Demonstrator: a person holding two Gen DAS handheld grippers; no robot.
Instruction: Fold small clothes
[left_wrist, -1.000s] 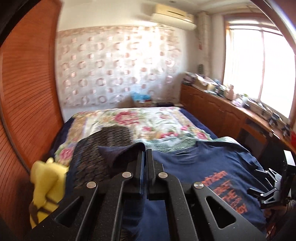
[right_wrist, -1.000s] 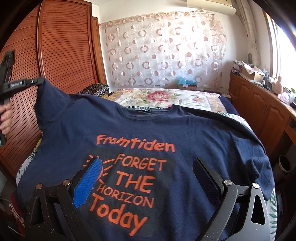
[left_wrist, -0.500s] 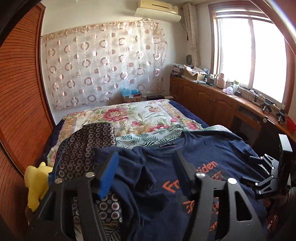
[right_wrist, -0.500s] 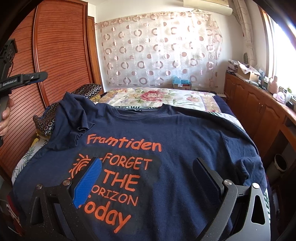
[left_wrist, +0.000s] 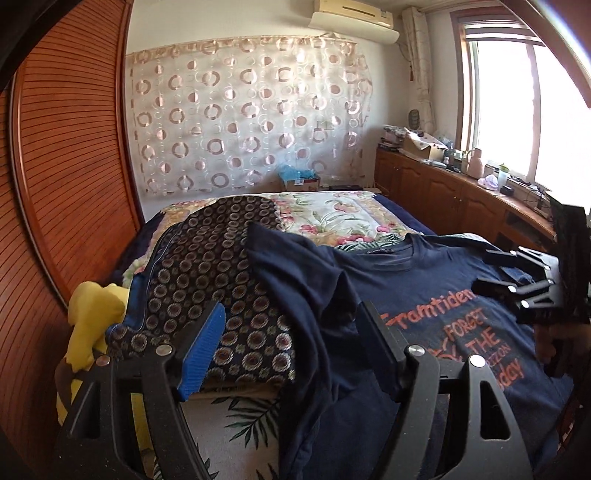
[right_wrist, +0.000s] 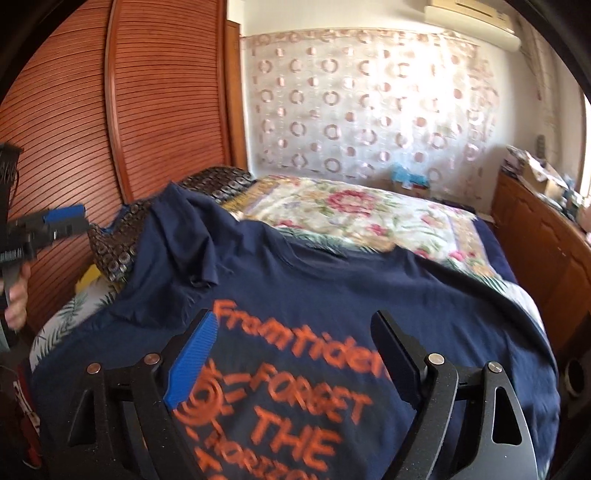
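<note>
Lying print-side up across the near end of the bed (right_wrist: 369, 214), the navy T-shirt (right_wrist: 369, 295) carries orange lettering, and its left sleeve (left_wrist: 295, 266) is rumpled and flopped over onto a dark patterned pillow (left_wrist: 207, 266) beside it. Both claws stand with their jaws wide apart and grip nothing: the left gripper (left_wrist: 291, 347) hovers over the crumpled sleeve and the pillow's edge, while the right gripper (right_wrist: 291, 354) hovers above the printed chest. A yellow soft toy (left_wrist: 92, 317) sits against the wooden wardrobe (left_wrist: 66, 166) to the left of the pillow.
</note>
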